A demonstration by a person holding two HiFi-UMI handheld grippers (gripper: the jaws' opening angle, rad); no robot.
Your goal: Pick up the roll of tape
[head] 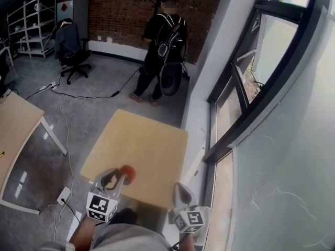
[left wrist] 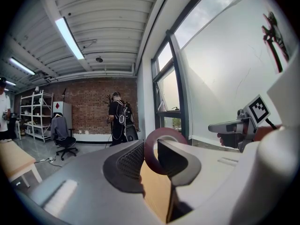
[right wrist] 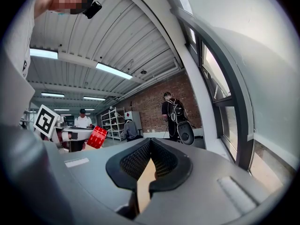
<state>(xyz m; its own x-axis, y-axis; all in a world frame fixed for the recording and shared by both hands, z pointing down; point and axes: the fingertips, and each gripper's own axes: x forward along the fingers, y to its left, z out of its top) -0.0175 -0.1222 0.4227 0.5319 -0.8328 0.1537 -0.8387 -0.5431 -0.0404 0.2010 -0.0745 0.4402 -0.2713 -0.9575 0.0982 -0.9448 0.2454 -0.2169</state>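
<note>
Left gripper (head: 116, 181) is clamped on the roll of tape (left wrist: 162, 131), pinching the ring's band by the near edge of the table (head: 152, 140). I'd hold an even squeeze and lift straight up so it doesn't swivel out. Right gripper (right wrist: 150, 149) is closed on nothing; lots of room above, but the window (head: 246, 88) is close on the right.

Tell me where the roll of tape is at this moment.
In the head view the roll of tape is at lower left, clamped between the jaws of the left gripper, at the near edge of the wooden table.
</note>
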